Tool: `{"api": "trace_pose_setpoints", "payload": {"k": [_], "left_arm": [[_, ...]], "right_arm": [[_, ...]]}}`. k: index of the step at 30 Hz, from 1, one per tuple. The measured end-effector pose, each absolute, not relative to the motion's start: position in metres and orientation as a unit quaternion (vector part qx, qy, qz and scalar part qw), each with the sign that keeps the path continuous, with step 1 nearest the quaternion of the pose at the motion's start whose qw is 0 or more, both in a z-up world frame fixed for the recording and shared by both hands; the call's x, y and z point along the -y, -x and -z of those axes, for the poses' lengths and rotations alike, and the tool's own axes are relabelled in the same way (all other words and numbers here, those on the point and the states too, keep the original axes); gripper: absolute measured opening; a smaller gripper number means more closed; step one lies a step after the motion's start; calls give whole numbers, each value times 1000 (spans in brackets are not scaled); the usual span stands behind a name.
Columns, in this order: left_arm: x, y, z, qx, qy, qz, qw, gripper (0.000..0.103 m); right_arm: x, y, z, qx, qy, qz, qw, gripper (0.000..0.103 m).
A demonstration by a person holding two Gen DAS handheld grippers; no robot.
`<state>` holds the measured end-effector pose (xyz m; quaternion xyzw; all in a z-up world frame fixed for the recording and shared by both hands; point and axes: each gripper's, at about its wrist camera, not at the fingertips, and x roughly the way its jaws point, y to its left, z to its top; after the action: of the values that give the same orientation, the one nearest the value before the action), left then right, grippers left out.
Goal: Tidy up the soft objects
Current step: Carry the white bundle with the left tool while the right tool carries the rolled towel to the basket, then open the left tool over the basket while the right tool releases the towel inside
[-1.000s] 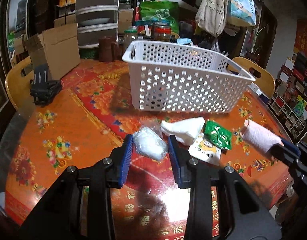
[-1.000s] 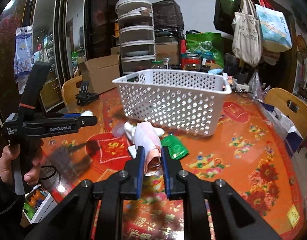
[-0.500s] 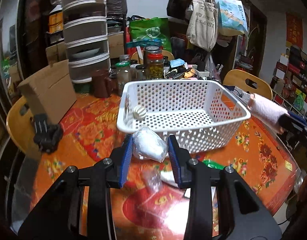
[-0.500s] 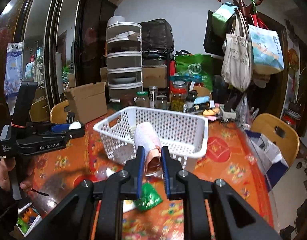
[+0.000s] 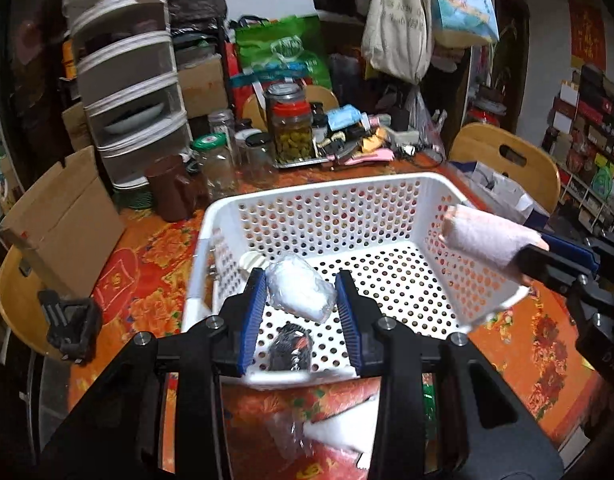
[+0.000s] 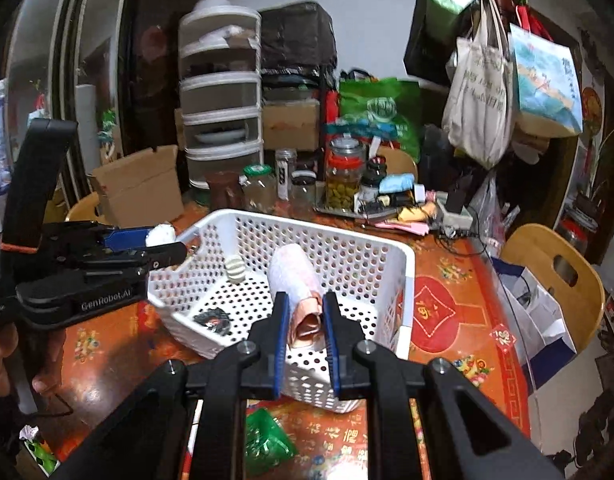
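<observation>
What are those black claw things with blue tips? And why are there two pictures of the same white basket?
Those claws are grabbers that a person holds, one in each hand. Each has a small camera looking along its two fingers, so you get two pictures: one from the left grabber, one from the right.

The left gripper squeezes a soft white bundle in clear plastic. The right gripper squeezes a rolled pink cloth. Both hang over the white basket, which stands on a table with a red and orange flowery cover.

Inside the basket lie a small cream ribbed thing and a dark packet. On the table in front of the basket lies a green packet. Behind it stand glass jars and a cardboard box.
</observation>
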<state>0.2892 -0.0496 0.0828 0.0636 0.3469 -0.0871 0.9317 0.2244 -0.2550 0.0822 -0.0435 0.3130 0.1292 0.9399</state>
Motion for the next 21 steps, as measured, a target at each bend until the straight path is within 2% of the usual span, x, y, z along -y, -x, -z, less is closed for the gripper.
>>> {"api": "trace_pose_setpoints", "payload": {"k": [10,21], "left_arm": [[80,-354,-34,-411,-88,82,904,33],[77,-377,-8,-448,-67,85,887,33]], "right_arm": [[270,-287,-38,-387,18,-112,915,15],[271,-310,-18,-416,3,-110,903,15]]}}
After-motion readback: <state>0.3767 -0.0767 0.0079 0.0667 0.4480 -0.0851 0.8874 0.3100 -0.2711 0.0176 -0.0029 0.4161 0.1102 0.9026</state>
